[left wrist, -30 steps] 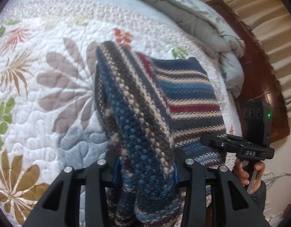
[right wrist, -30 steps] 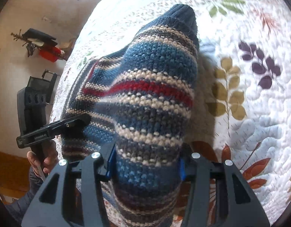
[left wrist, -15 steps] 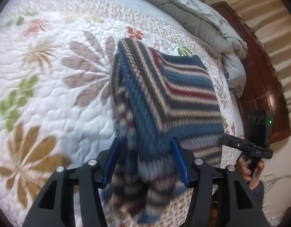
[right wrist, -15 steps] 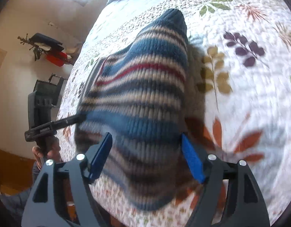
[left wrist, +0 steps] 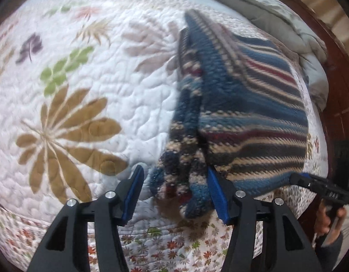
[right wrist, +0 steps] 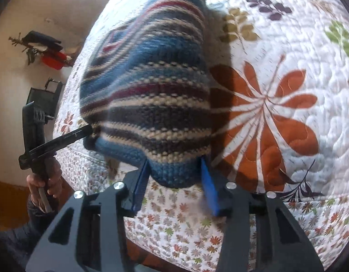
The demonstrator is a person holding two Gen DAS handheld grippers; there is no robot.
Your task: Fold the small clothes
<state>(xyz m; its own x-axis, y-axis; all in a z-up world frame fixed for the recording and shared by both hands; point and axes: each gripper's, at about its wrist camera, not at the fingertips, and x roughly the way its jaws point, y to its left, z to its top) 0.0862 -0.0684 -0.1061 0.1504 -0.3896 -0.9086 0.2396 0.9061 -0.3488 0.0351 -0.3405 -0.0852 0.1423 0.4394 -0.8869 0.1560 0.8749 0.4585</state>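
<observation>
**Striped knit lies doubled on the quilt, both grippers let go**

We start from the floral quilt [left wrist: 88, 95], our landmark, which covers the bed. The striped knit sweater [left wrist: 253, 104] lies on it near its front edge, folded over, one thick bunched edge running toward us. A grey duvet [left wrist: 276, 15] is heaped at the quilt's far side.

Our left gripper [left wrist: 175, 187] stands spread, the bunched end loose between its blue pads. Our right gripper [right wrist: 174, 182] is likewise released around the blue hem.

We judge the knit soft, thick and limp, light enough but prone to sag and stretch; it should not slip. We would pinch the hem corners through both layers.
</observation>
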